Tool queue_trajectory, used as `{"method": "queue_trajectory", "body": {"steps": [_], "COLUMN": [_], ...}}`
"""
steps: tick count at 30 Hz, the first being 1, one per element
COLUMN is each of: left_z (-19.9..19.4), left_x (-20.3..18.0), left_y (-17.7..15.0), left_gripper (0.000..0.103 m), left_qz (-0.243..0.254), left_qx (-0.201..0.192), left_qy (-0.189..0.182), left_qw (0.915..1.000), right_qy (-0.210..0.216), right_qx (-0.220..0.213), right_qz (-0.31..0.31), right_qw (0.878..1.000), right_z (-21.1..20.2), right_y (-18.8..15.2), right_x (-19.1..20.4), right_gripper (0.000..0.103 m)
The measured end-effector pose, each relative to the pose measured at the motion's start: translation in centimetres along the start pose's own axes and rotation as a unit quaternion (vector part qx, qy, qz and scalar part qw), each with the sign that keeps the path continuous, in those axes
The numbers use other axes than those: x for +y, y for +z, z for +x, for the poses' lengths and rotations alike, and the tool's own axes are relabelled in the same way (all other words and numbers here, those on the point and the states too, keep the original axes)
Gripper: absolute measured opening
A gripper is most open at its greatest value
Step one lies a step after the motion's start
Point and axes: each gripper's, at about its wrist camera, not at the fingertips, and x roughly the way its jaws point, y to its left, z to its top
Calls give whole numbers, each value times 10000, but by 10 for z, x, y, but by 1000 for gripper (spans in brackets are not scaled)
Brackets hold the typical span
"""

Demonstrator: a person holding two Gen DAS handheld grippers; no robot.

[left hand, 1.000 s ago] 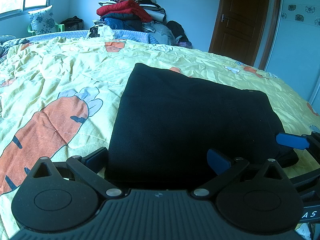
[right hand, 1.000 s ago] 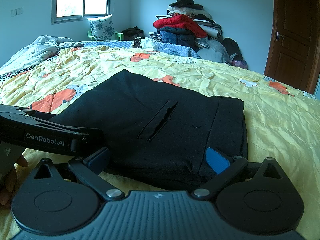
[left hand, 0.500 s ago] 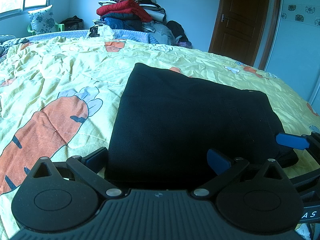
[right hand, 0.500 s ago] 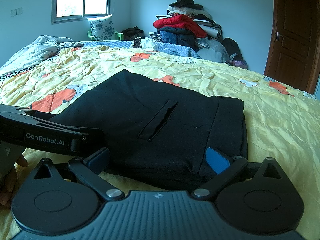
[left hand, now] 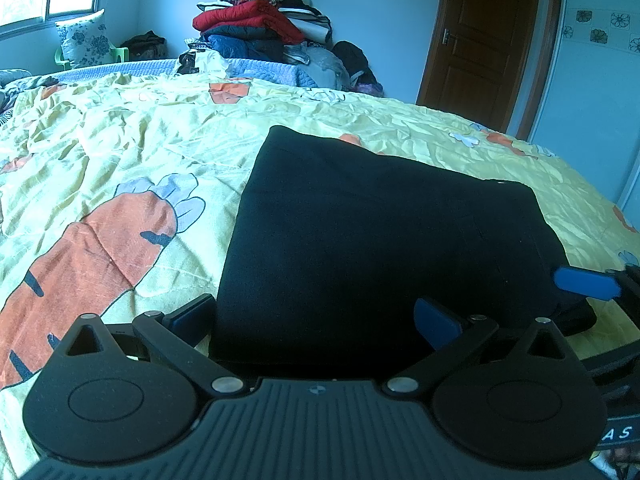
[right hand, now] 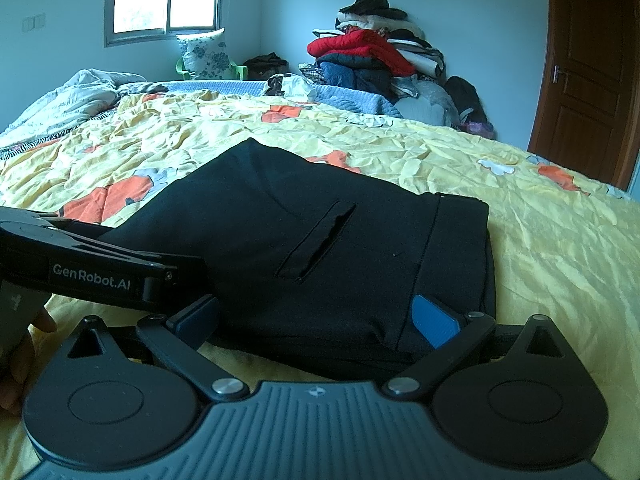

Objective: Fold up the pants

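Near edge of pants (left hand: 380, 248) hidden behind left gripper (left hand: 316, 320) body. Same in right wrist view: hem drops behind right gripper (right hand: 316, 320). Hand (right hand: 16, 360) cut off by left frame edge, mostly covered by the handle. Clothes pile (right hand: 376, 60) too jumbled to separate items.

— How did the pants (left hand: 384, 248) look?
— Black, folded into a compact, roughly rectangular bundle, several layers thick at the near edge.
— And how did they lie?
— Flat, the top smooth. A slit pocket (right hand: 320, 242) ran diagonally across the upper face, and the waistband end (right hand: 464, 248) faced right in the right wrist view.
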Motion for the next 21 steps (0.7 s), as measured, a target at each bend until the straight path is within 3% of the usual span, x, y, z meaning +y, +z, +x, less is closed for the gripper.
{"method": "queue_trajectory", "body": {"steps": [5, 9, 15, 18, 21], "left_z": [-7, -20, -18, -9, -9], "left_x": [12, 29, 27, 14, 20], "left_y": [1, 8, 17, 10, 9], "left_gripper": [103, 103, 103, 103, 103], "left_qz": [-223, -375, 255, 892, 839], "left_qx": [-59, -208, -94, -110, -155], "left_qy": [-305, -114, 136, 471, 636], "left_qw": [9993, 9990, 9995, 9948, 9943], "right_qy": [-620, -863, -922, -961, -1272], "right_qx": [-357, -461, -284, -100, 312], "right_qz": [102, 521, 1150, 1016, 779], "right_qw": [9974, 9938, 9887, 9901, 9883], "right_z": [-27, -46, -34, -21, -10], "right_y": [-4, 0, 0, -2, -11], "right_x": [0, -29, -57, -56, -55], "right_gripper": [103, 102, 103, 103, 103]}}
